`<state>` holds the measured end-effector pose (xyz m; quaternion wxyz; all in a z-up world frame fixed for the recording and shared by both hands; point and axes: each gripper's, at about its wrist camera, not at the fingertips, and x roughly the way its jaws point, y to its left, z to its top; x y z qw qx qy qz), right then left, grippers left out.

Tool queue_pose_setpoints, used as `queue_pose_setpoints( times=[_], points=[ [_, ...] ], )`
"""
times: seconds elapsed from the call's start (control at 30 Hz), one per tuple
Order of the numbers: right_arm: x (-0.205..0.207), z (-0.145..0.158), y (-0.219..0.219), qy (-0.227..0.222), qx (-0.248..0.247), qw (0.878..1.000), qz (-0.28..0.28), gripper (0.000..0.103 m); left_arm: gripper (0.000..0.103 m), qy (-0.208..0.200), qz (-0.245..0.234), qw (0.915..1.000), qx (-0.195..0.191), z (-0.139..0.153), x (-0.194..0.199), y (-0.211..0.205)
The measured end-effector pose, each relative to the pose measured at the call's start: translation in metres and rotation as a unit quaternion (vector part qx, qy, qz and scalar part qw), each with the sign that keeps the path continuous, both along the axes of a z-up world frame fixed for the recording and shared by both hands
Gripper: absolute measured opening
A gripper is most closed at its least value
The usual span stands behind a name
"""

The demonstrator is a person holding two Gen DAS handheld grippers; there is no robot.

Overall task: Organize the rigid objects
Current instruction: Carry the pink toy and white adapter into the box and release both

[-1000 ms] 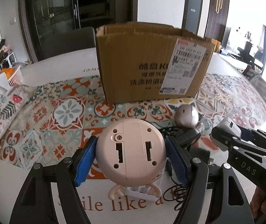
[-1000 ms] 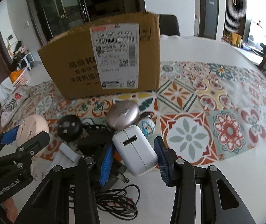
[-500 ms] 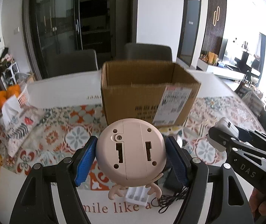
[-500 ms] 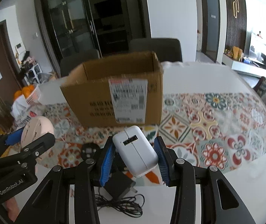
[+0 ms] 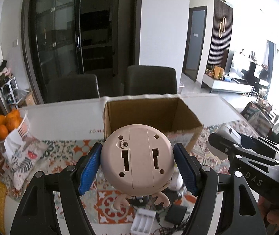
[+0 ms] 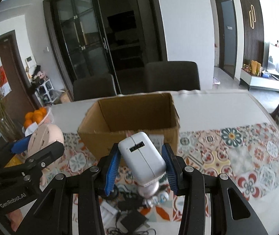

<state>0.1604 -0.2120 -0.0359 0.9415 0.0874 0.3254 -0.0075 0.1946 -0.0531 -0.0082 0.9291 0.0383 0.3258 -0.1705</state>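
Here the left claw [image 5: 138,169] grips a round pink gadget [image 5: 137,158] by its sides, held in the air above the desk [image 5: 61,120], in front of the open cardboard box [image 5: 149,111]. The right claw [image 6: 141,168] clamps a white charger block [image 6: 142,156] likewise aloft before the box. Below, a battery holder [image 5: 143,222] and black adapter [image 5: 175,216] lie near the desk's front edge.

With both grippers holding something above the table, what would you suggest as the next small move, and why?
Probably carry both forward over the open cardboard box before releasing. The left gripper is shut on the round pink gadget, the right gripper on the white charger; both are off the table, but each still sits short of the box's near wall.
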Motion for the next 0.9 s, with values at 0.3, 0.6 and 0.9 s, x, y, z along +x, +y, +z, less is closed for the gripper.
queue_pose_setpoints(
  times=[0.3,0.6,0.9],
  points=[
    [0.044,0.012,-0.005,-0.012,0.004,1.000,0.010,0.043,0.073,-0.012,0.002,0.9999,0.002,0.011,0.038,-0.009],
    [0.090,0.006,-0.012,0.003,0.008,1.000,0.016,0.043,0.073,0.015,-0.003,0.9998,0.009,0.004,0.084,-0.019],
    [0.131,-0.013,-0.022,0.054,0.019,0.998,0.018,0.043,0.073,0.065,-0.008,0.9976,0.024,-0.016,0.121,-0.030]
  ],
)
